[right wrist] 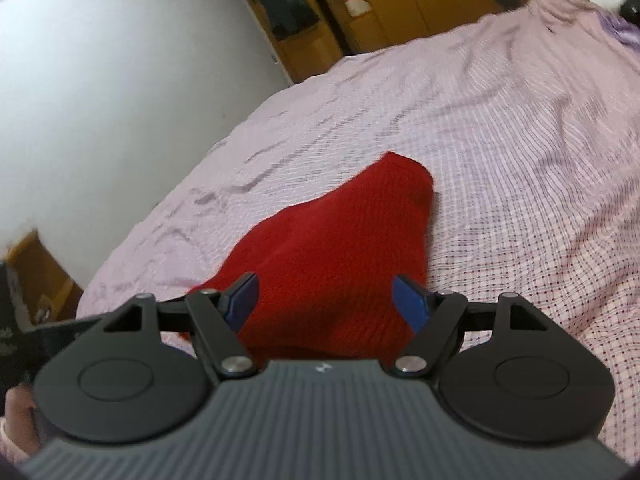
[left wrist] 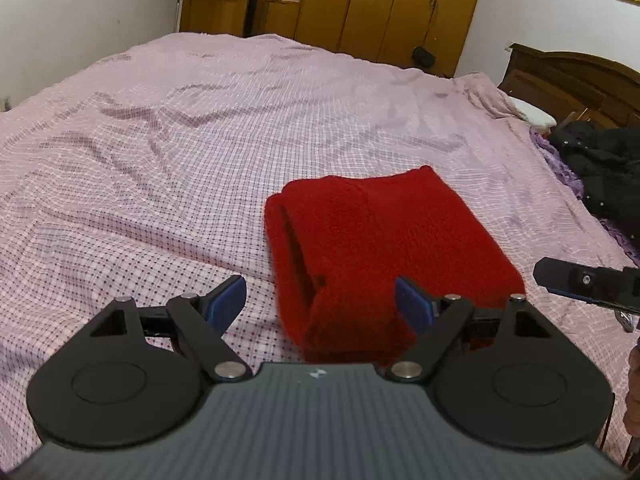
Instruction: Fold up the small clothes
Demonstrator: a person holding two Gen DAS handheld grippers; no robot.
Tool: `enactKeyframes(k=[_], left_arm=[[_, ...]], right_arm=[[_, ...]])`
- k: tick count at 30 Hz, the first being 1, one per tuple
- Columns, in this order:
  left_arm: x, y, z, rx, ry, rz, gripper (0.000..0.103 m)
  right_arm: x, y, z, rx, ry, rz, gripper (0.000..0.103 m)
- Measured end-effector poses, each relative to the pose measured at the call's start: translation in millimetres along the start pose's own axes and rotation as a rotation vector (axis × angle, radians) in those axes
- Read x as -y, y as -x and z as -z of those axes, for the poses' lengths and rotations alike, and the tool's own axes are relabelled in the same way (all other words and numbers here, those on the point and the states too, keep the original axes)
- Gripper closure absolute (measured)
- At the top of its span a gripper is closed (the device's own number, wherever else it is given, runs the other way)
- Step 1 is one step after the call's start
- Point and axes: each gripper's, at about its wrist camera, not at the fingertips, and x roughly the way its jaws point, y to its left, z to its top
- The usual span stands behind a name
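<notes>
A red fleecy garment [left wrist: 380, 232], folded into a thick rectangle, lies on the pink checked bedsheet [left wrist: 160, 152]. My left gripper [left wrist: 320, 302] hovers open over its near left corner, and the blue pads [left wrist: 228, 300] touch nothing. The tip of the right gripper [left wrist: 580, 280] shows beyond the garment's right edge. In the right wrist view the same red garment [right wrist: 340, 240] stretches away from my right gripper [right wrist: 326, 302]. That gripper is open above the near end of the garment, its blue pads [right wrist: 410, 304] clear of the cloth. The picture there is blurred.
Wooden wardrobes [left wrist: 380, 4] stand behind the bed. A dark headboard [left wrist: 572, 76], a white pillow [left wrist: 534, 114] and a heap of black clothing [left wrist: 604, 176] are at the right. A white wall [right wrist: 120, 80] runs along the far side. A hand [right wrist: 16, 420] shows at the lower left.
</notes>
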Motion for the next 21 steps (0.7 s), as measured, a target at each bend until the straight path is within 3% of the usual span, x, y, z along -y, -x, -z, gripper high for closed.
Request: enactKeyframes(k=[3,7,13,18,21], left_arm=[[4.3,6.1,5.8,-0.011,0.003,0.032,0.016],[13.8,1.4,19.2,-0.047,0.009,0.047,0.003],[24.6,-7.0,35.0,-0.075,-0.038,0.05,0.003],[26.9,-14.6,38.8,-0.093,-0.04,0.021,0.003],[31.7,-20.2,41.1,-0.123,-0.07,-0.039,0.003]], right_arm=[[-8.4,7.8,4.0,-0.003,0.016,0.013,0.026],[-17.7,13.5,12.8,-0.014,0.071,0.036,0.026],[-17.8,7.2,27.0,-0.048,0.097,0.121,0.026],[-22.1,0.0,38.7,-0.082,0.134,0.204,0.022],[-21.1,-4.0,44.5,-0.093,0.127,0.23,0.021]])
